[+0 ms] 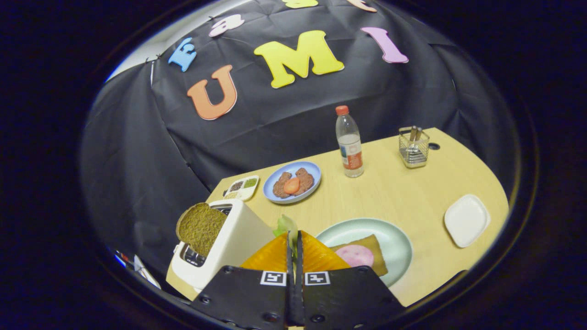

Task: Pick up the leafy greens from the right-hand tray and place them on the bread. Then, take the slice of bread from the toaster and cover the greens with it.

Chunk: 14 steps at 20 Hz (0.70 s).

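Leafy greens point(285, 225): one pale green, ruffled piece pinched at the tool's tips; the part that shows pokes up and forward past them, and its long axis cannot be told.
Tool point(294, 238): fingers pressed together on the greens, no gap visible between them.
Bread on plate point(367, 252): one flat brown slice just ahead-right of the fingers, long axis running away from the tool toward the right, with one round pink slice point(355, 255) lying on it.
Plate point(394, 238): one pale green round plate under that bread.
Toaster point(229, 247): one white toaster just left of the fingers, one brown slice of bread point(201, 228) standing up from its slot.
Right tray point(466, 220): one white square tray, well right of the tool.
Beyond the tool: one blue plate point(312, 172) of food, one small divided dish point(242, 188), one bottle point(349, 143), one wire holder point(413, 147).
Tabletop point(403, 192): light wood.
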Each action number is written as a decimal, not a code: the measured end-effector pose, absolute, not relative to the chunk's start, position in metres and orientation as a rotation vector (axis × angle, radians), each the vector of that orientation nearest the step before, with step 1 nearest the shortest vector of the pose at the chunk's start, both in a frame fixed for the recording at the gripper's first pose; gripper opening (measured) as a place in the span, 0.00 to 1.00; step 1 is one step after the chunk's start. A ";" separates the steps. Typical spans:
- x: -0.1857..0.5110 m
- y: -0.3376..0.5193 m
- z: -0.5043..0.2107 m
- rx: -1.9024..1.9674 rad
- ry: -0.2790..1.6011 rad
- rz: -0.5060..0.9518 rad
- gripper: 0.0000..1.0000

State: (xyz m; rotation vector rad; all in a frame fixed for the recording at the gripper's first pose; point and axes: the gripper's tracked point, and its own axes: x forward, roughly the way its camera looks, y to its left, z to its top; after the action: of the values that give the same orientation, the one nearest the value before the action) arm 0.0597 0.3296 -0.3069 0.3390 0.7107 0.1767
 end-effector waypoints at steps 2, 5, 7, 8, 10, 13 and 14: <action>0.061 0.325 -0.317 0.373 0.730 0.159 0.00; 0.064 0.307 -0.332 0.403 0.758 0.118 0.00; 0.066 0.291 -0.338 0.390 0.759 0.090 0.00; 0.066 0.283 -0.339 0.379 0.754 0.075 0.00; 0.066 0.267 -0.343 0.346 0.747 0.040 0.01; 0.063 0.255 -0.350 0.310 0.752 0.025 0.05; 0.063 0.250 -0.353 0.288 0.756 0.015 0.05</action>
State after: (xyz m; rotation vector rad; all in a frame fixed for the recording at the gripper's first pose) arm 0.0626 0.2496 -0.3525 0.2883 0.7563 0.0151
